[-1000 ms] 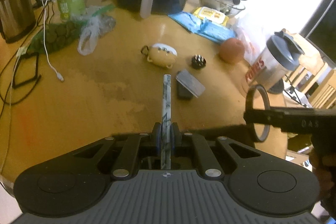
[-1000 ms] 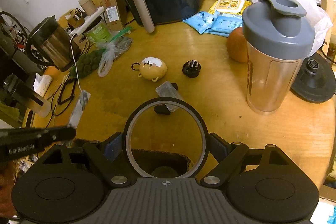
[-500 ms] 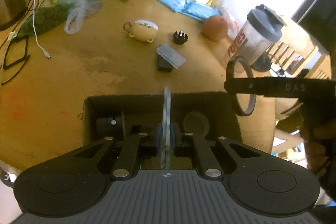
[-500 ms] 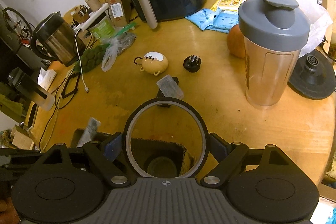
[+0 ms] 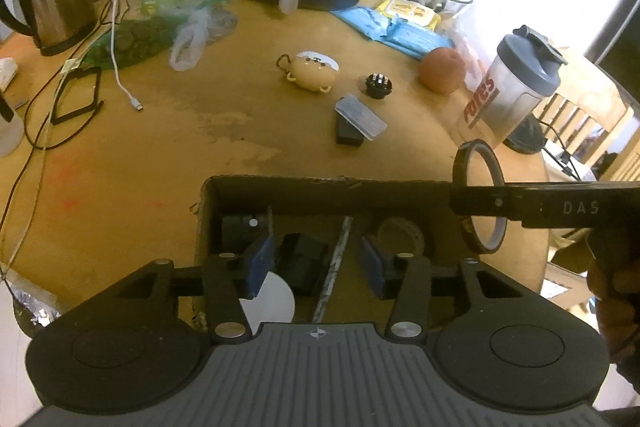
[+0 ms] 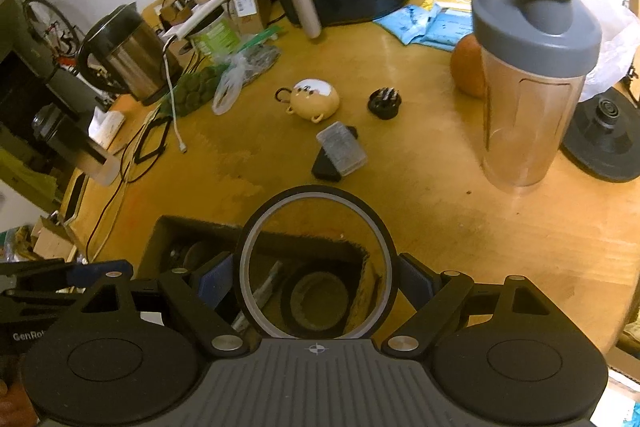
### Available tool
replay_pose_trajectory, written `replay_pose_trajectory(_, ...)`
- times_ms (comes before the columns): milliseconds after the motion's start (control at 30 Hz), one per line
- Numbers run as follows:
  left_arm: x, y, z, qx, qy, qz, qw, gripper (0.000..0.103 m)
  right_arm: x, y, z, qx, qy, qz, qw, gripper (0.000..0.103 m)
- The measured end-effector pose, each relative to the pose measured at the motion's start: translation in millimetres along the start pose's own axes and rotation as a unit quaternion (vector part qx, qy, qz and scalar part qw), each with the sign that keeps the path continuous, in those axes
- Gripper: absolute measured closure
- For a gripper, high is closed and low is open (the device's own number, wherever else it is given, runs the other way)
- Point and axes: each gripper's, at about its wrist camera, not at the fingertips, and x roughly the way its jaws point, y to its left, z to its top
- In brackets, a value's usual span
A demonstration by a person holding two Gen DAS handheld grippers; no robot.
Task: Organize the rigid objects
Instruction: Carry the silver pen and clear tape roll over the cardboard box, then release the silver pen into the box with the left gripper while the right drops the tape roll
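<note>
Jaws of the left gripper (image 5: 316,263) have just been opening and stand apart; the patterned stick (image 5: 334,267), clamped a moment ago, lies free between them inside the cardboard box (image 5: 320,185). One item is thus stowed. Right gripper (image 6: 316,273) jaws clamp one black ring (image 6: 316,199) above the box. Beyond, on the surface (image 6: 440,195), three small items wait: one bear-shaped case (image 5: 312,73), one black cap (image 5: 379,85), one clear case (image 5: 360,117).

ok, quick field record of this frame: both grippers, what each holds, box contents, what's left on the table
left gripper: open, jaws have just been opening, nothing pressed
marbled stick: released, lying in the cardboard box
right gripper: shut on black ring, over the box
box contents: stick, dark items, white disc, round lid
left on table: bear case, black knob, clear case
</note>
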Motion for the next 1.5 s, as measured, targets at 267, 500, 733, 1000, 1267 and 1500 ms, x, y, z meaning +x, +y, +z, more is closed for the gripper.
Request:
replay_pose_trajectory(267, -10.8, 5.0, -6.4, -0.018, -0.013, 0.017, 0.9996, 0.056, -2.4, 19.1, -0.4, -0.034, 0.009, 0.022, 0.999, 0.015)
replay_pose_trajectory(500, -21.2, 15.3, -13.8, -0.042, -0.02, 0.035, 0.9983, 0.056, -0.1, 38.8, 3.5, -0.072, 0.017, 0.044, 0.996, 0.015)
replay_pose_trajectory(733, -27.8, 25.3, -21.6, -0.067, -0.022, 0.049, 0.9963, 0.056, 17.5, 56.9, -3.3, -0.125, 0.059, 0.032, 0.99, 0.0)
replay_pose_trajectory(1000, -28.5, 29.3, -23.4, -0.083, -0.02, 0.056, 0.9948, 0.055, 20.6, 58.8, -9.7, -0.133, 0.071, 0.036, 0.988, 0.0)
replay_pose_trajectory(1267, -23.9, 25.8, -18.2, -0.069, -0.015, 0.058, 0.9958, 0.055, 16.7, 49.4, -4.5, -0.121, 0.065, 0.024, 0.99, 0.0)
replay_pose_trajectory(1500, -12.3, 23.4, -8.7, -0.052, -0.003, 0.051, 0.9973, 0.055, 17.4, 39.3, -3.8, -0.1, 0.068, 0.004, 0.993, 0.0)
